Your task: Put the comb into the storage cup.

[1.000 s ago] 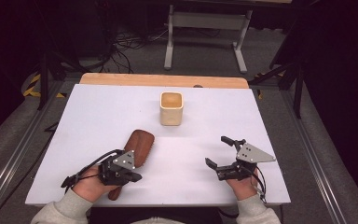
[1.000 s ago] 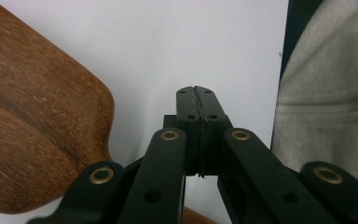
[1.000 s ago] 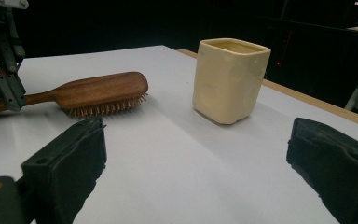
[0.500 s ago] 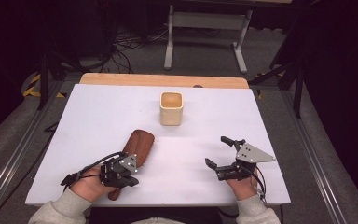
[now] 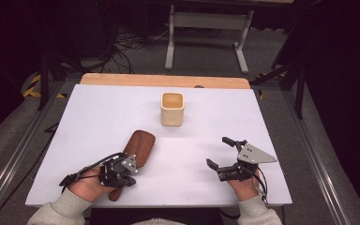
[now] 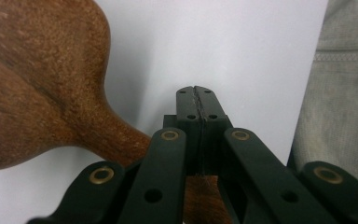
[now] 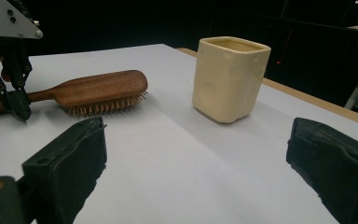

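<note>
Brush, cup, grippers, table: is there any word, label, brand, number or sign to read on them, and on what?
None: the brush, the cup, the table, the left gripper and the right gripper bear no readable text.

No text, label, brand, number or sign can be read in any view; the wooden hairbrush [image 5: 139,147] is bare wood grain; the cream cup [image 5: 172,108] is plain on every side that shows; the white table [image 5: 98,122] carries no print; the yellow-and-black striped tape [image 5: 32,86] on the floor off its far left corner is a pattern without letters.
</note>
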The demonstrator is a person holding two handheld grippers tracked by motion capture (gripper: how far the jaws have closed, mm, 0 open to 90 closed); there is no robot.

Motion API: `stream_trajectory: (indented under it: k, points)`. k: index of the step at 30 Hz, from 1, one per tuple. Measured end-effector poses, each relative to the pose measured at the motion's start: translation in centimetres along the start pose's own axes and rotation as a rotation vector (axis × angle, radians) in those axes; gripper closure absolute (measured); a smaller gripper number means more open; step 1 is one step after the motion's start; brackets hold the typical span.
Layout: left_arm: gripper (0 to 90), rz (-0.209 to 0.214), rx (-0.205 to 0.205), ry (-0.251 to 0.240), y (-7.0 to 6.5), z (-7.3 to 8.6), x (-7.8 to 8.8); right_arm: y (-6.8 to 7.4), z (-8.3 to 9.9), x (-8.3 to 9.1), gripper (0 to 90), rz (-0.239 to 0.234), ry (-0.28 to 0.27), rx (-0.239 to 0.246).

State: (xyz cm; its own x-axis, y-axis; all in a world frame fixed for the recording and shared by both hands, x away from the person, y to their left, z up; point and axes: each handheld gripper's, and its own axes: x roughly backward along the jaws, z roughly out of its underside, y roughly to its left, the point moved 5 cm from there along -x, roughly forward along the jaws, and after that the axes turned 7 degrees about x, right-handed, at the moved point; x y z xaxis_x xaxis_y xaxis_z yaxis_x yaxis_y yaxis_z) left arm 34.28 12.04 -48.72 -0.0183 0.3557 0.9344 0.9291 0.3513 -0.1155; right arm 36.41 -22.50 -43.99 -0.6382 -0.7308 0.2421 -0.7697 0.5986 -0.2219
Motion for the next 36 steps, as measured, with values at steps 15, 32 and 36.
stream_trajectory:
  k: [15, 32, 36]
  points:
    - [90.0, -0.038, 0.051, 0.007, 1.6, 1.4, 0.7, 0.0, 0.0, -0.1, 5.2, -0.002, 0.000, -0.008]
    - [89.9, -0.094, 0.110, -0.005, 3.7, 2.9, 1.4, 0.1, 0.1, -0.2, 5.3, -0.004, 0.001, -0.007]
    - [89.9, -0.108, 0.124, -0.008, 4.0, 3.1, 1.5, 0.1, 0.1, -0.2, 5.4, -0.005, 0.001, -0.007]
